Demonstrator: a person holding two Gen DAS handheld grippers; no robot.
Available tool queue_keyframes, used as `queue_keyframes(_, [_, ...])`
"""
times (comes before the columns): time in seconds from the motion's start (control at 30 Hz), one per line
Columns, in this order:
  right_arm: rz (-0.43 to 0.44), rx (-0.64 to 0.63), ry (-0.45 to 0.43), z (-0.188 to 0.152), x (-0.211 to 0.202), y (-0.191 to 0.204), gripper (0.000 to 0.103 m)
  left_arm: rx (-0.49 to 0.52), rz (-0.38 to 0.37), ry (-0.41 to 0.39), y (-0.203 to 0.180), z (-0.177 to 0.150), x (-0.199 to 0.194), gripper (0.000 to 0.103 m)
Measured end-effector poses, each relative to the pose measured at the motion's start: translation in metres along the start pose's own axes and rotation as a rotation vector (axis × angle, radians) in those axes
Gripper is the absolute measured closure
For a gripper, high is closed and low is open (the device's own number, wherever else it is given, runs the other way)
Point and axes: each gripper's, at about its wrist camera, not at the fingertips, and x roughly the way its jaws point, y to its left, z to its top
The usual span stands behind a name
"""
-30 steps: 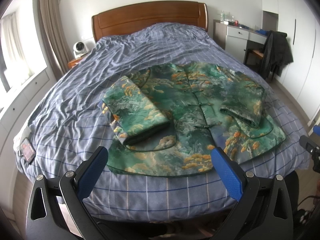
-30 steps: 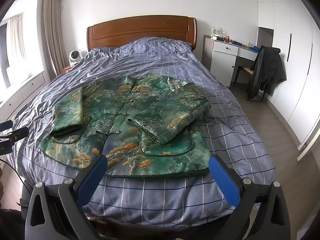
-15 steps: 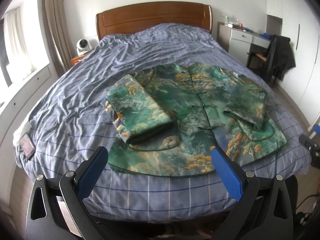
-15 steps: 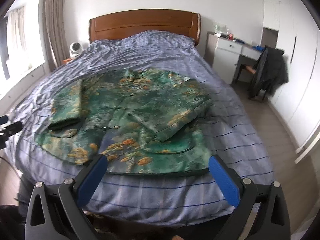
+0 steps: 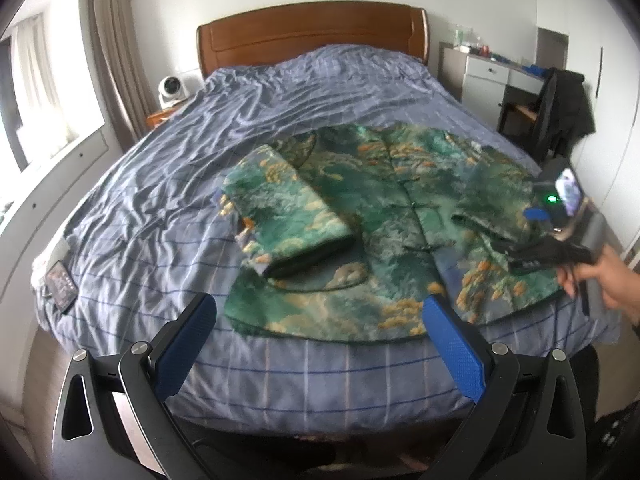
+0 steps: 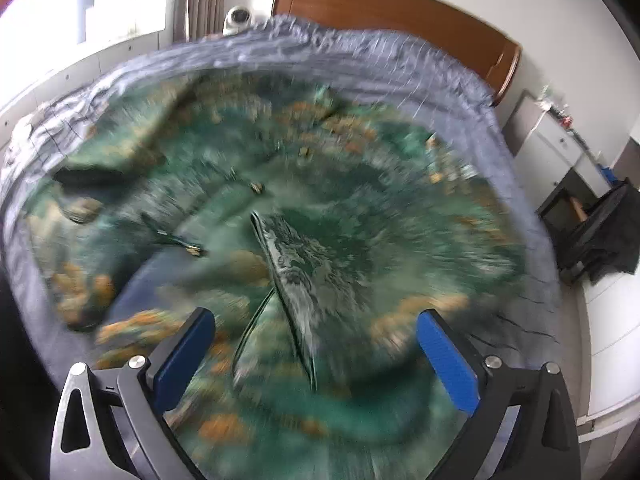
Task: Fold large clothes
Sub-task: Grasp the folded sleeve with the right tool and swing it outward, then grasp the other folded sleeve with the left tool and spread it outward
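Note:
A green jacket with orange patterns (image 5: 384, 216) lies flat on the bed, front up, both sleeves folded in over the body. My left gripper (image 5: 316, 336) is open and empty, held back above the foot of the bed near the jacket's hem. My right gripper (image 6: 312, 352) is open and empty, low over the jacket's right folded sleeve (image 6: 304, 264); that view is blurred. In the left wrist view the right gripper's body (image 5: 560, 236) and the hand holding it show over the jacket's right edge.
The bed has a blue checked duvet (image 5: 224, 120) and a wooden headboard (image 5: 312, 36). A small dark device (image 5: 60, 284) lies at the bed's left edge. A white desk (image 5: 492, 76) and a chair with a black coat (image 5: 564, 112) stand at right.
My right gripper has swung forward and down, close over the jacket's right sleeve, and now shows in the left wrist view. My left gripper has shifted slightly left. The jacket has not moved.

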Motion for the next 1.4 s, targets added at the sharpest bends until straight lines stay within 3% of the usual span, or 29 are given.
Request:
queue_keyframes(0.07, [-0.022,-0.004,0.038,0.001,0.026,-0.002,0.012,0.003,0.017,0.006,0.003,-0.003,0.0,0.0])
queue_keyframes(0.17, [0.025,0.092,0.087,-0.002,0.041,-0.019,0.047,-0.006,0.02,0.017,0.007,-0.007,0.003,0.0])
queue_keyframes(0.23, [0.054,0.173,0.072,-0.003,0.028,-0.033,0.085,-0.011,0.009,0.028,0.008,-0.008,0.008,0.0])
queue_keyframes(0.3, [0.027,0.225,0.023,-0.003,0.002,-0.047,0.089,-0.013,-0.015,0.047,0.006,-0.008,0.016,0.0])
queue_keyframes(0.47, [-0.028,0.408,-0.159,-0.006,-0.075,-0.103,0.09,0.023,-0.051,0.062,-0.005,-0.006,0.02,0.0])
queue_keyframes(0.63, [-0.182,0.636,-0.31,-0.03,-0.138,-0.186,0.09,0.041,-0.051,0.055,-0.011,-0.007,0.02,0.0])
queue_keyframes(0.8, [-0.379,0.818,-0.253,-0.081,-0.138,-0.27,0.085,-0.021,-0.082,0.068,0.003,0.0,0.023,0.0])
queue_keyframes(0.9, [-0.611,0.826,-0.154,-0.112,-0.129,-0.3,0.05,-0.021,-0.036,0.045,0.018,0.004,0.022,0.0])
queue_keyframes(0.97, [-0.675,0.866,-0.125,-0.131,-0.132,-0.309,0.049,0.009,0.013,0.015,0.028,0.007,0.024,0.0])
queue_keyframes(1.03, [-0.663,0.9,-0.123,-0.146,-0.137,-0.308,0.049,0.059,0.034,-0.005,0.035,0.012,0.031,0.0])
queue_keyframes(1.13, [-0.602,0.86,-0.116,-0.152,-0.136,-0.279,0.049,0.18,0.002,-0.002,0.034,0.021,0.053,0.0])
queue_keyframes(1.23, [-0.508,0.821,-0.112,-0.154,-0.13,-0.241,0.049,0.406,-0.017,0.009,0.014,0.021,0.093,0.0])
queue_keyframes(1.3, [-0.454,0.815,-0.107,-0.153,-0.126,-0.209,0.049,0.519,0.009,0.027,0.002,0.018,0.123,0.0])
queue_keyframes(1.4, [-0.364,0.817,-0.107,-0.152,-0.127,-0.173,0.049,0.597,0.016,0.066,-0.001,0.023,0.165,0.0])
